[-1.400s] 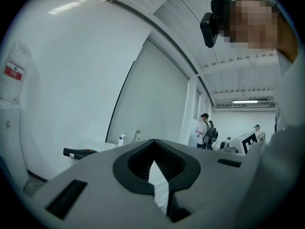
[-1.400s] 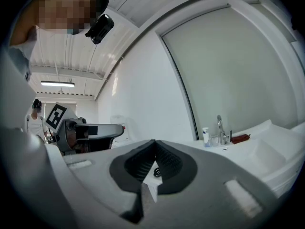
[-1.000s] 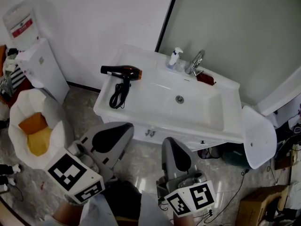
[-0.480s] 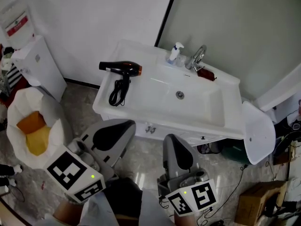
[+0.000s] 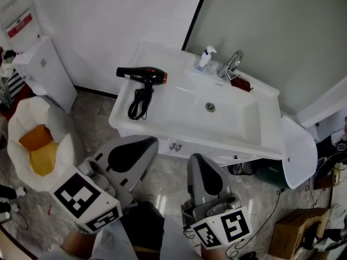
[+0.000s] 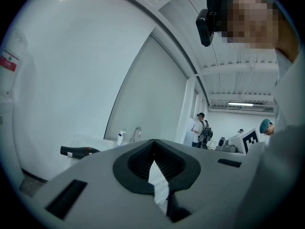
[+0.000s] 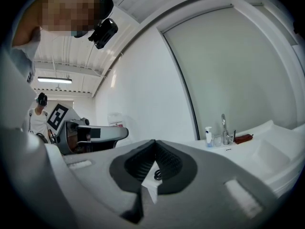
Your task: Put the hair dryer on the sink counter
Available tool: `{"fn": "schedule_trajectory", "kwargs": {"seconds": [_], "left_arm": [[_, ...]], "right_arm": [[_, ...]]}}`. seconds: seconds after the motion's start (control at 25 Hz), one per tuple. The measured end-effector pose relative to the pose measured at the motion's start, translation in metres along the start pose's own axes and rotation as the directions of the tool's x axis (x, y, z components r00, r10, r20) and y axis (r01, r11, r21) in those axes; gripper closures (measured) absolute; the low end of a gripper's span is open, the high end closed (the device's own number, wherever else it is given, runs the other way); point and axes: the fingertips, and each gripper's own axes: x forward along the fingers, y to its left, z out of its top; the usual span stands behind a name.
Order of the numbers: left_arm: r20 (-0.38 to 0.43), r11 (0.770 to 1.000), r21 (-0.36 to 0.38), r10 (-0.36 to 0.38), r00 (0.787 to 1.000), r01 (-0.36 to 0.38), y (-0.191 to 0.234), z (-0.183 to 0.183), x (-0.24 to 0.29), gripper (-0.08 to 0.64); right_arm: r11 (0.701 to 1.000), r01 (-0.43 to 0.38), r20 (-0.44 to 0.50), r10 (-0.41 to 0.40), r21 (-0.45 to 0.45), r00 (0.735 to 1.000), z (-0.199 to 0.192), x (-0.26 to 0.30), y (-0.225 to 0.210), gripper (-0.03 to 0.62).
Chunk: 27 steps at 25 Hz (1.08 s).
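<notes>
My left gripper has its jaws pressed fully together on nothing, and the right gripper also meets at the tips, empty. Both hang well apart from the hair dryer, which lies on the table left of the basin, its cord coiled beside it.

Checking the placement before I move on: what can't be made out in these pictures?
- Head view: on the hair dryer, the coiled cord is too small to pick out a plug.
- Left gripper view: only the hair dryer's barrel shows; the shut left gripper hides its handle and cord.
- Head view: the dark red item beside the faucet is too small to identify.
- Head view: the cardboard box is cut off by the bottom edge.
</notes>
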Motion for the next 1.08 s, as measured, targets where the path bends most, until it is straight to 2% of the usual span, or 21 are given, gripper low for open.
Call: {"fn": "schedule_trajectory", "kwargs": {"seconds": [0.24, 1.08], "left_arm": [[-0.003, 1.0, 0.018, 0.006, 1.0, -0.006, 0.005, 0.001, -0.005, 0.555], [0.014, 1.0, 0.007, 0.009, 1.0, -0.01, 0.017, 0.002, -0.016, 0.555]], "right_arm": [[1.0, 0.0, -0.003, 0.0, -0.007, 1.0, 0.001, 0.005, 0.004, 0.595], [1.0, -0.003, -0.021, 0.003, -0.016, 1.0, -0.005, 0.013, 0.018, 0.594]]}}
